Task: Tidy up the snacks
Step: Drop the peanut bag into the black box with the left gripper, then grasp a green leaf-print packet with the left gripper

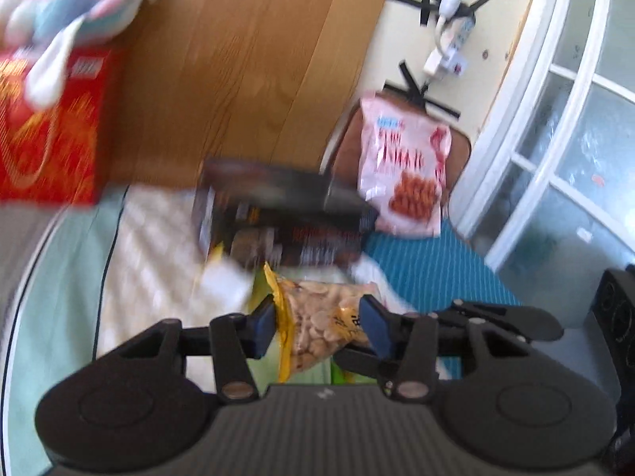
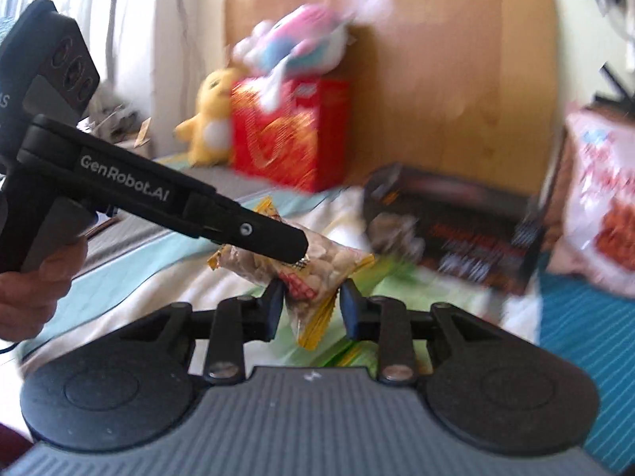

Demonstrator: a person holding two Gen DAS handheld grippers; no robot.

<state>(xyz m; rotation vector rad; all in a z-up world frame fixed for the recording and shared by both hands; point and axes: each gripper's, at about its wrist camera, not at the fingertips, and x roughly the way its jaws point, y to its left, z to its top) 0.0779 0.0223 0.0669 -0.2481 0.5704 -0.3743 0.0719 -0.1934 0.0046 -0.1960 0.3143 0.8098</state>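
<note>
Both grippers held one clear, yellow-edged plastic packet of pale round biscuits (image 1: 317, 325) above the quilted white bedspread (image 1: 151, 238), near its middle. The left gripper (image 1: 317, 323) was clamped across the packet's body, and the right gripper (image 2: 311, 303) pinched the packet's lower end. Nearer the wooden headboard (image 1: 258, 59) lay a dark rectangular cardboard snack box (image 1: 285, 214), a pink-and-white foil snack bag (image 1: 405, 166) and a red printed carton (image 1: 51, 131). To do this step well, the two hands probably needed to move together without pulling the thin wrapper, keep the squeeze light so the biscuits stayed whole, and set the packet beside the other snacks.
</note>
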